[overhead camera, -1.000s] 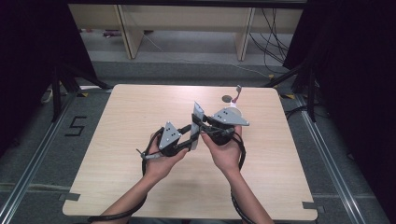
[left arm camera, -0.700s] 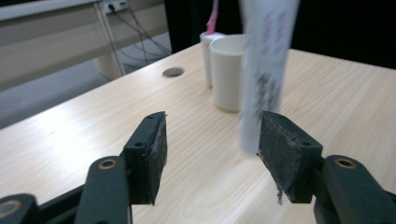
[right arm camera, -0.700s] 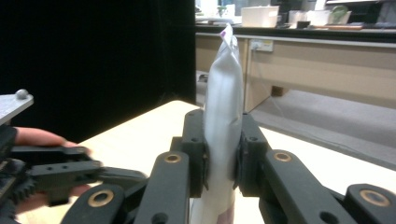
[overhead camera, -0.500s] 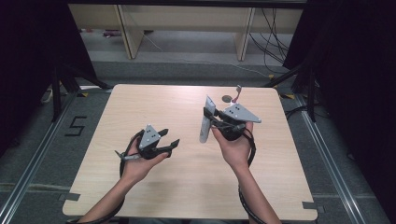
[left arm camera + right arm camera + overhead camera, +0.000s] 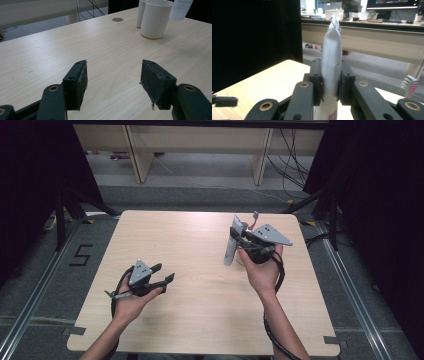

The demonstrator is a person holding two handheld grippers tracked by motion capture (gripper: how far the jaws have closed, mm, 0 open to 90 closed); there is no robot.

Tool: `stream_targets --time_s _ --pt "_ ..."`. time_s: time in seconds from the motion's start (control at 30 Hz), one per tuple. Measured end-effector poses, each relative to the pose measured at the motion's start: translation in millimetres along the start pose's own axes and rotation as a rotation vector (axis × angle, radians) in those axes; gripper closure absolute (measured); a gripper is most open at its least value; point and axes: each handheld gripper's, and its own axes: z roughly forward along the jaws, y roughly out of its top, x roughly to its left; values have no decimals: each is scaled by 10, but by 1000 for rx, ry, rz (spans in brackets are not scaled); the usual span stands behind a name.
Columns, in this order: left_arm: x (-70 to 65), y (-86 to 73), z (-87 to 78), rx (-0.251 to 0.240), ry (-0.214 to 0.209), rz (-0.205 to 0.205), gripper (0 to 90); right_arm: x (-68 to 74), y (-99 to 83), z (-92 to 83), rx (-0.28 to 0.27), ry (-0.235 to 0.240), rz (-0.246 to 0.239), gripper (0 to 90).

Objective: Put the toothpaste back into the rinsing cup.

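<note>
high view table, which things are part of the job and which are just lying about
In the job:
- toothpaste tube, clamped in the right gripper
- white cup
- left gripper, jaws just opened, nothing between them

Lying about:
- toothbrush
- shelving beyond the table

White tube point(image 5: 331, 62) (purple-tipped); white cup point(image 5: 155, 18); pale wood-grain table point(image 5: 200, 250); black pads point(image 5: 155, 85).

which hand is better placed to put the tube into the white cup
Right. The right tool is already shut on the white tube, held above the white cup at the table's far right. The left tool is open with nothing between its jaws, nearer the left edge.
</note>
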Motion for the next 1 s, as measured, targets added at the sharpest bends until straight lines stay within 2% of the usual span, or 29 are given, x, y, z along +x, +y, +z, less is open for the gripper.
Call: stream_targets --time_s 0.17,0.2,0.23,0.27,0.3,0.4,0.43,0.5,0.6,0.7,0.73,0.83,0.87,0.9,0.97,1.0 --pt "87 -104 -65 -4 20 -20 381 -72 59 -16 -3 -20 -9 776" --pt "94 -131 -77 -5 23 -47 381 -89 70 -14 -3 -21 -8 776" --pt "124 -140 -93 -6 28 -27 381 -105 78 -15 -10 -32 -16 776" --pt "141 -157 -103 -10 31 -28 381 -117 84 -11 -9 -23 -7 776" --pt "155 -173 -113 -14 32 -34 381 -134 95 -14 -12 -37 -23 776" --pt "200 -217 -142 -34 44 -59 381 -158 123 -17 -7 -41 -19 776" --pt "201 -230 -169 -20 63 -80 381 -169 131 -11 -13 -39 -24 776" --pt "216 -244 -184 -20 69 -90 381 -179 147 -12 -7 -45 -14 776" --pt "252 -267 -182 -37 70 -85 381 -208 161 -10 -11 -58 -23 776" --pt "250 -292 -189 -18 90 -102 382 -248 177 1 -18 -68 -38 776" --pt "265 -298 -170 -36 81 -89 382 -253 183 7 -20 -71 -28 776" --pt "257 -316 -176 -18 94 -100 382 -279 200 16 -27 -74 -35 776" --pt "274 -323 -156 -36 82 -87 382 -290 207 12 -24 -79 -39 776" --pt "256 -328 -172 -17 98 -106 382 -295 210 17 -23 -79 -30 776" --pt "260 -337 -170 -19 99 -104 381 -320 216 22 -29 -88 -38 776" --pt "260 -342 -169 -20 100 -107 381 -312 213 23 -23 -92 -10 776"
